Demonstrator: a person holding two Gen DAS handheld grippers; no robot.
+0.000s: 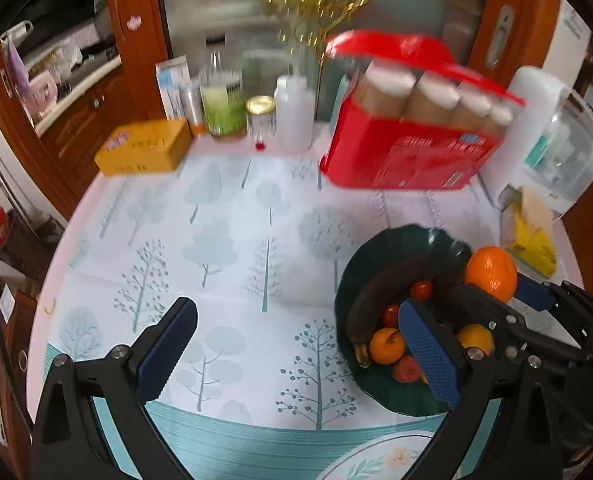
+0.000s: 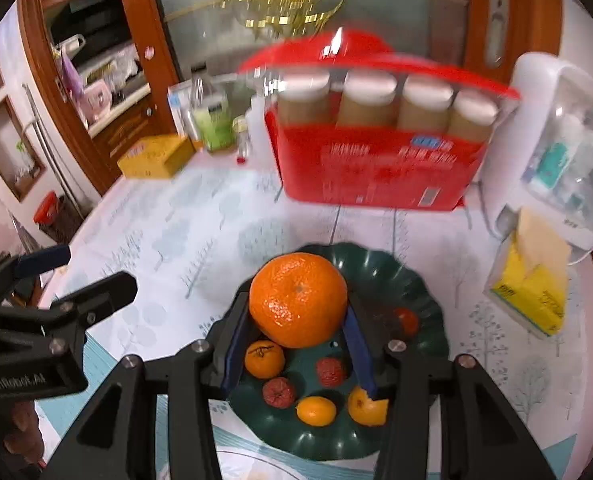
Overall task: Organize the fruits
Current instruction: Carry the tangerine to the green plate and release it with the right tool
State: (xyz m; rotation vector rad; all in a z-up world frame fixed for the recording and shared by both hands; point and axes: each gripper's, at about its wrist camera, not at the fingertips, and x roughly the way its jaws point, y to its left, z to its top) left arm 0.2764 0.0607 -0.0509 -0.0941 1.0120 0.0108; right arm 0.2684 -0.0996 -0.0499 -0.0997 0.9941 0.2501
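Clamped between the fingers of the right gripper [image 2: 298, 344] is a big orange [image 2: 298, 299], held above the green bowl [image 2: 424, 280] of small fruits. Left gripper [image 1: 292, 344] is wide open and empty, over the tree-patterned surface [image 1: 216, 240]; a red box [image 1: 408, 152] stands beyond.

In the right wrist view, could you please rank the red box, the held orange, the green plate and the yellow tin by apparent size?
1. Red box
2. Green plate
3. Held orange, though it is nearest the camera in the right gripper, so it looks bigger than it is
4. Yellow tin, farthest away, so likely understated
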